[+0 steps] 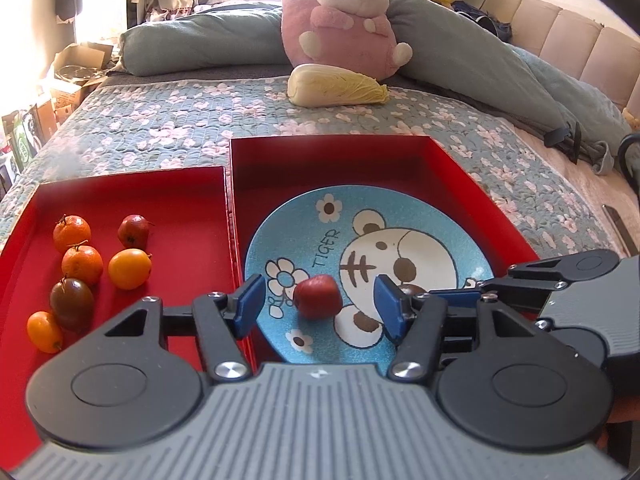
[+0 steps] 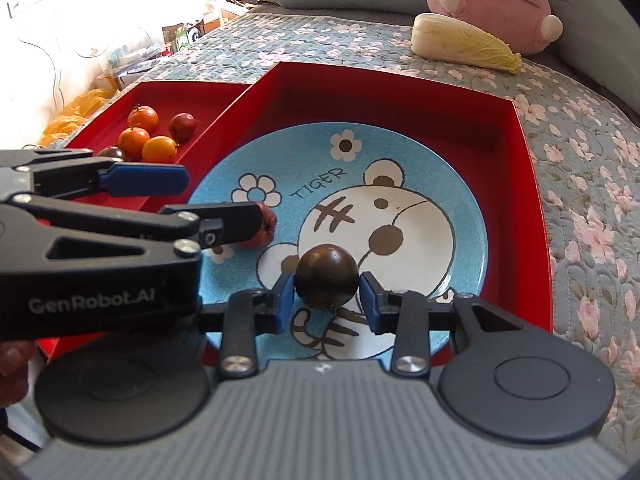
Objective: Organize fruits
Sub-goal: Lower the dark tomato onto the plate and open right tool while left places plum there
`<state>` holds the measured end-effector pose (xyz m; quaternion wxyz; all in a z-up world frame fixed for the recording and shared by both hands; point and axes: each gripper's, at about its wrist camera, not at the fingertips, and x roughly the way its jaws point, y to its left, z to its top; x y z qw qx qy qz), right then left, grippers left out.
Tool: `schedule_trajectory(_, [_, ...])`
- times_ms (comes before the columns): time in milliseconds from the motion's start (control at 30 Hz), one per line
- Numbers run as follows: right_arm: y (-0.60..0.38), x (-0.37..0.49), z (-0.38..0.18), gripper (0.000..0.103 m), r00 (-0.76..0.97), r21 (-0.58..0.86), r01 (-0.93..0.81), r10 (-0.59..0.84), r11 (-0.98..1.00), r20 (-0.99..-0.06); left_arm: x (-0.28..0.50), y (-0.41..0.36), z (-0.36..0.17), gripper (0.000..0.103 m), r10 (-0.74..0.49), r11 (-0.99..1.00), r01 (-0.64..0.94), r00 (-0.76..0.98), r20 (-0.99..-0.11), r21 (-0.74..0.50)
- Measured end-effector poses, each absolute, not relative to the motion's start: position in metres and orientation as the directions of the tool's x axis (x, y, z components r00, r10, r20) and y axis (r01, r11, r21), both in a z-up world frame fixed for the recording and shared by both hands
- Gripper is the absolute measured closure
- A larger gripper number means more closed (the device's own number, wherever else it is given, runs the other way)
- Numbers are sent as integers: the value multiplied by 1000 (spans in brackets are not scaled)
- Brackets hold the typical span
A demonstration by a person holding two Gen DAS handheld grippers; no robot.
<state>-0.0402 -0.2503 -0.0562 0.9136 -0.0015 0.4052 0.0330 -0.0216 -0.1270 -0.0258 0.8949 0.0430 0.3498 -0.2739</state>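
A blue tiger plate [image 1: 420, 208] lies in the right red tray [image 1: 332, 160]. A small red fruit [image 1: 318, 296] rests on the plate between the open fingers of my left gripper [image 1: 318, 304], untouched. In the right wrist view my right gripper [image 2: 326, 296] has its pads on both sides of a dark brown round fruit [image 2: 326, 276] over the plate [image 2: 460, 184]; a small gap shows at each pad. The left gripper [image 2: 224, 200] enters from the left, partly hiding the red fruit [image 2: 266, 228]. Several orange, red and dark fruits [image 1: 130, 268] lie in the left red tray [image 1: 188, 232].
Both trays sit on a floral quilt [image 1: 180, 120]. A napa cabbage [image 1: 336, 86] and a pink plush toy [image 1: 344, 16] lie behind them. Grey-blue pillows [image 1: 200, 40] line the back. Cardboard boxes [image 1: 72, 76] stand off the bed at left.
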Motion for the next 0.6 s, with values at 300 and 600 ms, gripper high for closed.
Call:
schedule_trajectory(300, [-249, -38, -56, 63, 674, 19, -55, 51, 998, -737, -23, -111, -15, 37, -461, 867, 472, 641, -613, -159])
schedule_trajectory(600, [-247, -35, -50, 52, 686, 56, -49, 75, 997, -724, -7, -74, -15, 37, -294, 952, 275, 702, -649, -134])
